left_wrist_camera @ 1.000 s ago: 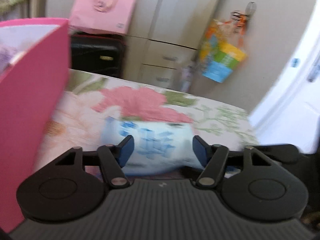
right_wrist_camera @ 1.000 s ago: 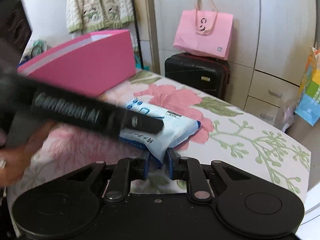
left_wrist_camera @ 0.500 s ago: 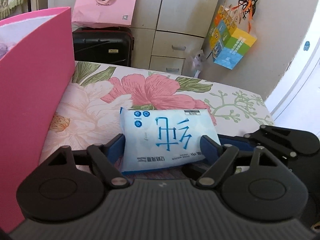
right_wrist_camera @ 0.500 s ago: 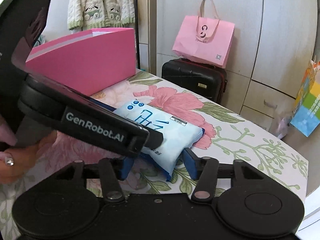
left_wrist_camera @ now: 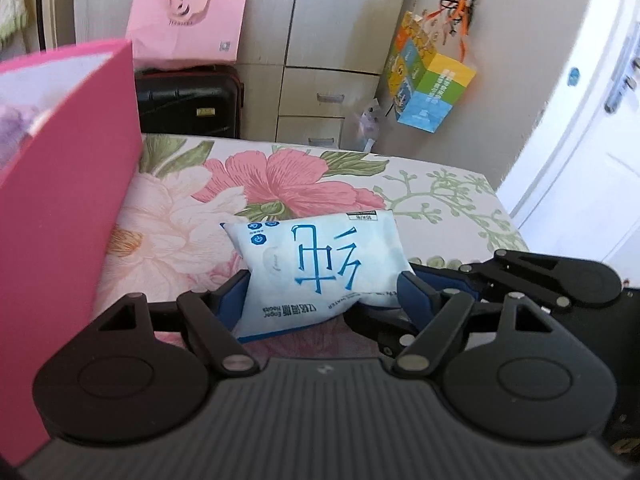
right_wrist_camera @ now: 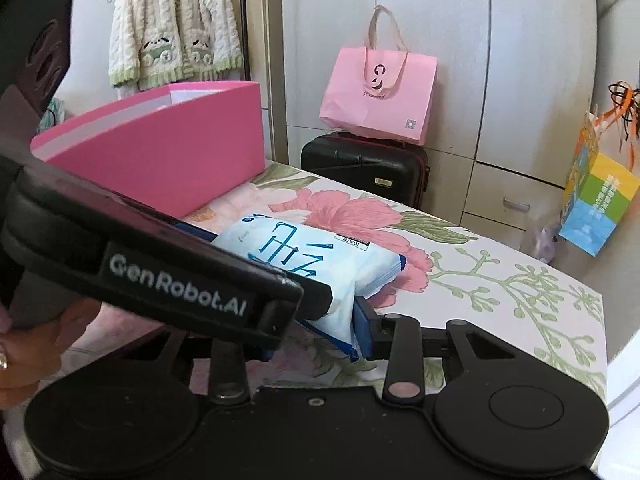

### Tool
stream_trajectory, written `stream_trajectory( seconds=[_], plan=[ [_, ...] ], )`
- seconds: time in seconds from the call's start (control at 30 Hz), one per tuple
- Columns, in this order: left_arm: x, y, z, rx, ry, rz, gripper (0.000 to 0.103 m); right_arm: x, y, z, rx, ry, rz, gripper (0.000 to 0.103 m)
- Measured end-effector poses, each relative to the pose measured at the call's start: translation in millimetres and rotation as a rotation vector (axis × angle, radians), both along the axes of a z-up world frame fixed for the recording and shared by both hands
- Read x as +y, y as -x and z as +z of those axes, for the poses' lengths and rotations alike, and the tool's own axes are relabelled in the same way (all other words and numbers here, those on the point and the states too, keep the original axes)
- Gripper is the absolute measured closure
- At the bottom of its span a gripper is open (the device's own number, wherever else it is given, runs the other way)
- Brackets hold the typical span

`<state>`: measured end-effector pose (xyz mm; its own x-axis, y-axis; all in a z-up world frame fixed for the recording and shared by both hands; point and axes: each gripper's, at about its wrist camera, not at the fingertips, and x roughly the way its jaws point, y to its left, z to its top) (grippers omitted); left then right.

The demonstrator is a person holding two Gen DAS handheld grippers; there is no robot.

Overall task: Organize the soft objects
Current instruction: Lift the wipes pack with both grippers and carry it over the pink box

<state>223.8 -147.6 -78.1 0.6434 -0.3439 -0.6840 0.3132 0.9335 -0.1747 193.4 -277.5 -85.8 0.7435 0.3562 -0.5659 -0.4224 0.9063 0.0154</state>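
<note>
A soft white and blue wet-wipes pack point(left_wrist_camera: 320, 264) lies on the floral bed sheet point(left_wrist_camera: 304, 184). My left gripper point(left_wrist_camera: 326, 296) has closed its blue fingers on the pack's near end, squeezing it. In the right wrist view the pack point(right_wrist_camera: 304, 256) sits partly under the left gripper's black body. My right gripper point(right_wrist_camera: 316, 340) is open beside the pack's near corner; only its right finger point(right_wrist_camera: 362, 332) shows, the left is hidden. A pink box point(left_wrist_camera: 60, 184) stands open at the left, with something purple inside.
A black suitcase point(right_wrist_camera: 364, 166) with a pink paper bag point(right_wrist_camera: 378, 96) on top stands past the bed's far edge. A colourful bag point(left_wrist_camera: 430, 88) hangs on the wall. Cabinets stand behind, and a door is at the right.
My right gripper let go of the pack and opened. My left gripper came over the pack and closed on its near end.
</note>
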Motion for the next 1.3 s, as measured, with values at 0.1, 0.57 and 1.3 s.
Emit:
stream_trajectory(
  seconds=[0.1, 0.57, 1.3],
  plan=[
    [3, 16, 10, -0.031, -0.021, -0.022, 0.026, 3, 14, 8, 0.000, -0.021, -0.021, 0.060],
    [51, 104, 38, -0.073, -0.004, -0.150, 0.030, 30, 102, 32, 0.009, -0.060, -0.074, 0.059],
    [167, 207, 77, -0.063, -0.055, -0.124, 0.031, 146, 202, 66, 0.017, 0.040, 0.081, 0.059]
  ],
)
